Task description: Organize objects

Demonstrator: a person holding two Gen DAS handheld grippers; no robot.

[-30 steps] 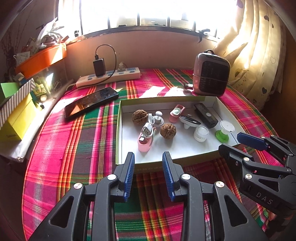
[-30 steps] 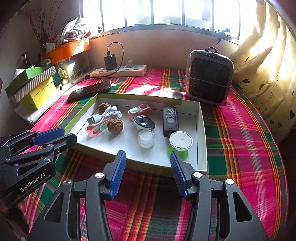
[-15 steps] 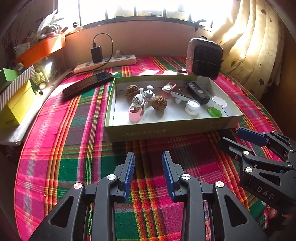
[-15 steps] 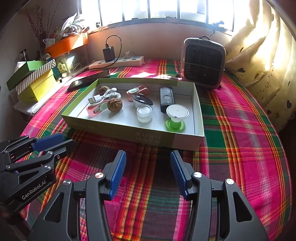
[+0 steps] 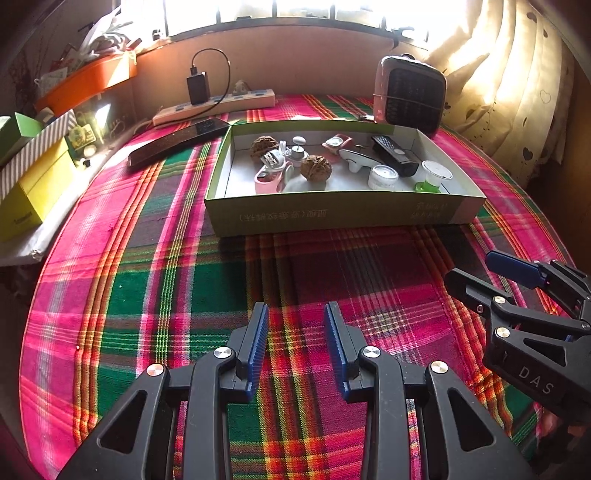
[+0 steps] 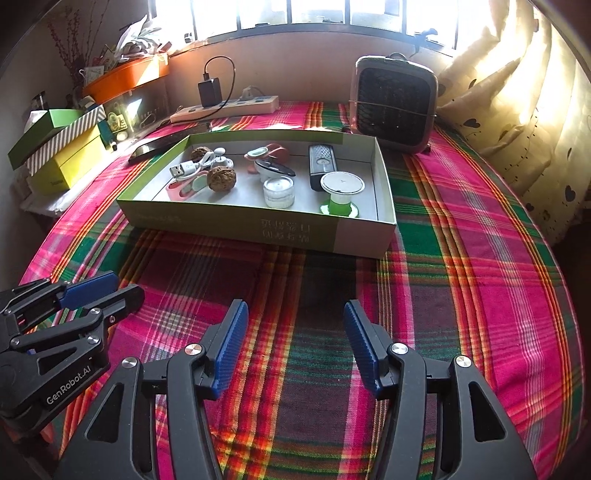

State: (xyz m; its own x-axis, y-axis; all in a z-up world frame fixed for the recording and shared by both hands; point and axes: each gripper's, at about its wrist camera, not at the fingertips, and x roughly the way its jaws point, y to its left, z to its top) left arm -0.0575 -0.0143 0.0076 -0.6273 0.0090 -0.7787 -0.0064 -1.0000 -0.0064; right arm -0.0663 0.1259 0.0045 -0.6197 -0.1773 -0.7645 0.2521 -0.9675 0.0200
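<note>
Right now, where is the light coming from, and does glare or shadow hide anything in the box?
Left wrist view: the window is blown out white, the box casts a shadow toward the camera. Right wrist view: sun washes out the curtain, box contents stay readable, fisheye bends the table edge.

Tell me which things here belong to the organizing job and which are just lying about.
Job: green box, walnuts, USB cable, black remote, small white jar.
Lying about: heater, power strip, phone, yellow box.

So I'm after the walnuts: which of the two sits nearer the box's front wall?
The walnut beside the pink holder; the other walnut lies farther back.
</note>
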